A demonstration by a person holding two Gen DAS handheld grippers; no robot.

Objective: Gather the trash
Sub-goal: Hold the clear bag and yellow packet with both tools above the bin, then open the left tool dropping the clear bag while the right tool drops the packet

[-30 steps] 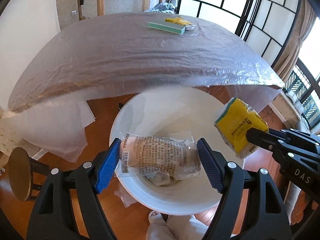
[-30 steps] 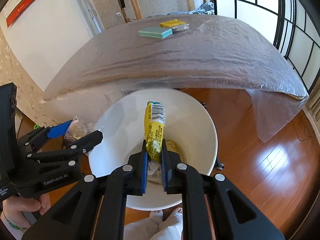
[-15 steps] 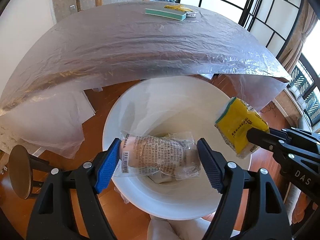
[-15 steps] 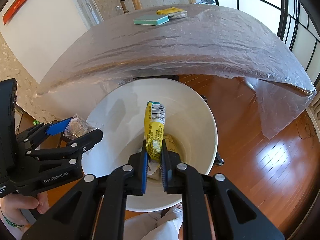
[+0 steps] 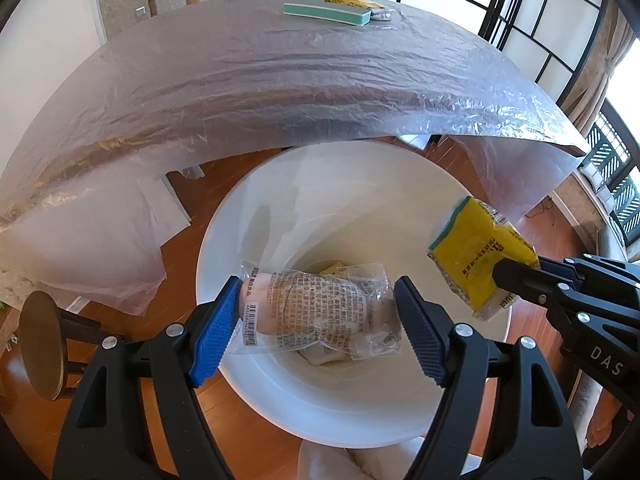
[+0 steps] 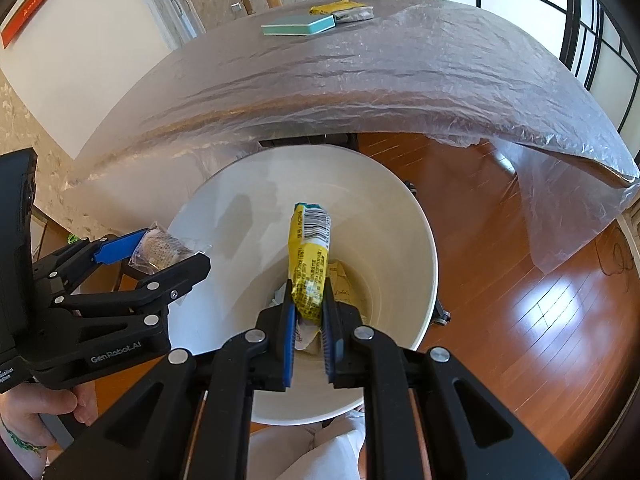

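Observation:
A white round bin stands on the wood floor below both grippers. My left gripper is shut on a clear plastic packet with printed text and a barcode, held sideways over the bin's mouth. My right gripper is shut on the lower end of a yellow wrapper, which stands upright over the bin. In the right wrist view the left gripper and its packet hang over the bin's left rim. The left wrist view shows the right gripper with the yellow wrapper at the right rim.
Other wrappers lie at the bin's bottom. Behind the bin stands a table under a plastic sheet, with a teal box and a yellow packet at its far edge. A round stool stands left. A hand holds the left gripper.
Both grippers have sunk a little toward the bin, which now fills more of each view. Each still holds the same wrapper.

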